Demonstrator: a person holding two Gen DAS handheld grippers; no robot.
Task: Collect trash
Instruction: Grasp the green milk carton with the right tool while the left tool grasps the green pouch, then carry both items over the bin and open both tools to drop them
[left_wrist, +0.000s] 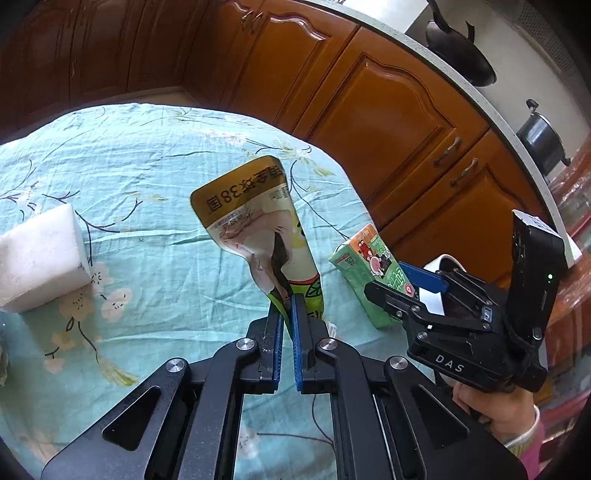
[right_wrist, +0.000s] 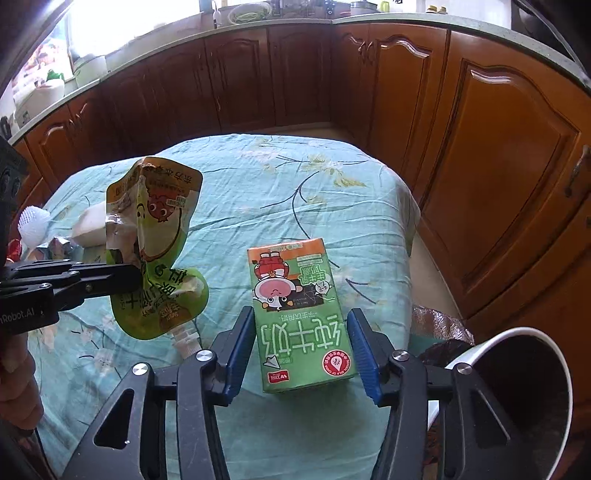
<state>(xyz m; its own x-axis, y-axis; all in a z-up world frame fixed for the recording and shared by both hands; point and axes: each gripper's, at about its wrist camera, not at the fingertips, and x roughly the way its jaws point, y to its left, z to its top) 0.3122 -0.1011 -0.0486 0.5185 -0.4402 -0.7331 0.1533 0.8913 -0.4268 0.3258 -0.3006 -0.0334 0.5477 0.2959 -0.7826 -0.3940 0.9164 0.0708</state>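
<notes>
My left gripper (left_wrist: 289, 300) is shut on a crumpled yellow-green snack pouch (left_wrist: 255, 225) and holds it up above the table; the pouch also shows in the right wrist view (right_wrist: 155, 236), pinched by that gripper (right_wrist: 138, 277). A green milk carton (right_wrist: 299, 314) lies flat on the teal floral tablecloth (right_wrist: 258, 192). My right gripper (right_wrist: 301, 332) is open with its blue pads on either side of the carton, not touching it. In the left wrist view the carton (left_wrist: 364, 271) lies under the right gripper (left_wrist: 399, 288).
A white bin with a dark liner (right_wrist: 517, 398) stands at the right by the table edge. A white foam block (left_wrist: 40, 254) lies on the left of the table. White foam netting (right_wrist: 33, 221) and other wrappers lie far left. Wooden cabinets (right_wrist: 480, 166) surround the table.
</notes>
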